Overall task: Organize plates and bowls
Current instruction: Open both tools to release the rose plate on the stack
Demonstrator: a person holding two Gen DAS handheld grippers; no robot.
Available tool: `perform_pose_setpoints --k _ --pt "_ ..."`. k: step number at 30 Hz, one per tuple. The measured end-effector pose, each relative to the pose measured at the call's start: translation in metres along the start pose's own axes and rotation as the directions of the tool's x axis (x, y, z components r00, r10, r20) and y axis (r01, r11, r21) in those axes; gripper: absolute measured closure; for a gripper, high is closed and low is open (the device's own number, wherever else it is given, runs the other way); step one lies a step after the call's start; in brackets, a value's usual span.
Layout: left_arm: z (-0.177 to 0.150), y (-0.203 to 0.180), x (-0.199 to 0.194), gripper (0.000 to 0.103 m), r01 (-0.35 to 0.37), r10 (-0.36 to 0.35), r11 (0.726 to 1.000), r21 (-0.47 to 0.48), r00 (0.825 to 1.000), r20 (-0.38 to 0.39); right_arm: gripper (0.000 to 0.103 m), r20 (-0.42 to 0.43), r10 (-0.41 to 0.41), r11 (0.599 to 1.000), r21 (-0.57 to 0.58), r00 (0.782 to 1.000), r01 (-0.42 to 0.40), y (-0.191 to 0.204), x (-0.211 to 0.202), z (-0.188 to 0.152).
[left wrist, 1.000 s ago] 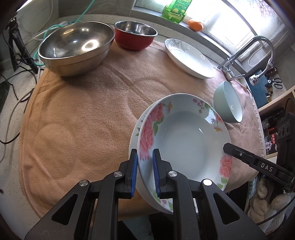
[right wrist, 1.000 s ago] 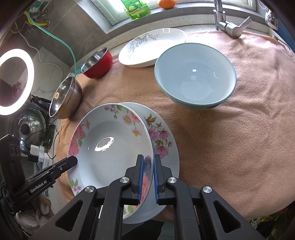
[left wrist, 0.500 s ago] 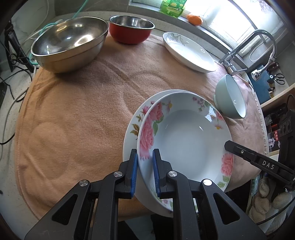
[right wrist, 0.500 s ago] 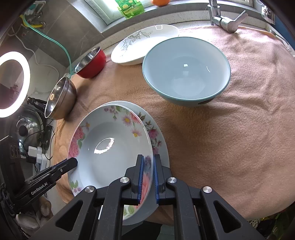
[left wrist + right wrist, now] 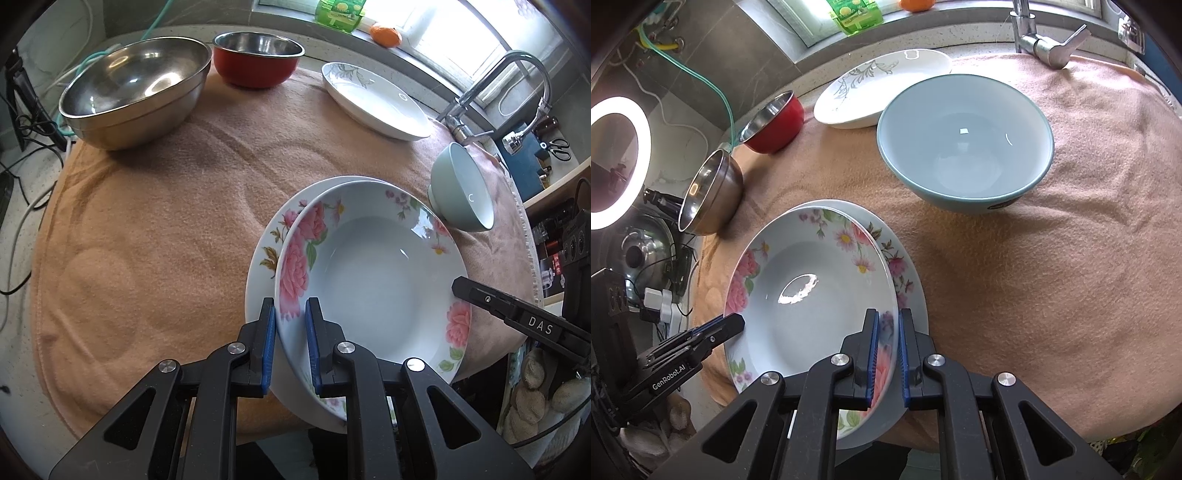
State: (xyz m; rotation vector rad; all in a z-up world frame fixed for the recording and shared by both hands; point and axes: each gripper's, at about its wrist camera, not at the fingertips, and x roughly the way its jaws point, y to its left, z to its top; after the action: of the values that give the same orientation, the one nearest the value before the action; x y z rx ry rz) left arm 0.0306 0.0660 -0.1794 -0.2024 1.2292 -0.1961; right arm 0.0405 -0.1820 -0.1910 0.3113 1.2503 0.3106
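A: Report the state of each gripper, nearest items first.

B: The left gripper [image 5: 290,317] is clamped on the near left rim of the rose-pattern deep plate [image 5: 373,291]; the rim passes between its blue pads [image 5: 314,350]. The right gripper [image 5: 886,332] is clamped on the opposite rim of the same plate, with one pad inside the rim and one outside.

A: Where does the plate sit?

B: It sits over a second floral plate [image 5: 266,251], offset so that the lower plate's rim shows as a crescent on the side away from the light-blue bowl. Whether the two plates touch cannot be determined. Both lie at the near edge of the peach towel [image 5: 147,221].

A: List the items beyond the plates.

B: The light-blue bowl [image 5: 964,147] stands upright on the towel, just beyond the plates. Farther back lies a white plate with a grey leaf print [image 5: 879,85]. At the far left stand a large steel bowl [image 5: 136,88] and a red bowl with a steel interior [image 5: 258,59], close together. A faucet [image 5: 1045,40] rises behind the towel.
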Motion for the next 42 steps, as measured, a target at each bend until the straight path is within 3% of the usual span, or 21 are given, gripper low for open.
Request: perform_pose_setpoints --k 12,37,42 --pt "-0.0009 -0.0021 -0.0011 0.089 -0.017 0.017 0.999 0.036 1.000 -0.007 0.091 -0.010 -0.013 1.000 -0.020 1.000 0.013 0.0047 0.0015 -0.0012" --pt "-0.0033 -0.0013 -0.0025 0.086 -0.014 0.014 1.000 0.022 1.000 -0.012 0.091 -0.011 -0.033 0.999 -0.033 0.999 0.032 0.0053 0.0034 -0.0027" --pt "-0.0031 -0.0020 -0.0032 0.086 -0.018 0.018 0.999 0.026 1.000 -0.011 0.080 0.000 -0.042 0.998 -0.041 0.999 0.042 0.0071 0.0004 -0.0020"
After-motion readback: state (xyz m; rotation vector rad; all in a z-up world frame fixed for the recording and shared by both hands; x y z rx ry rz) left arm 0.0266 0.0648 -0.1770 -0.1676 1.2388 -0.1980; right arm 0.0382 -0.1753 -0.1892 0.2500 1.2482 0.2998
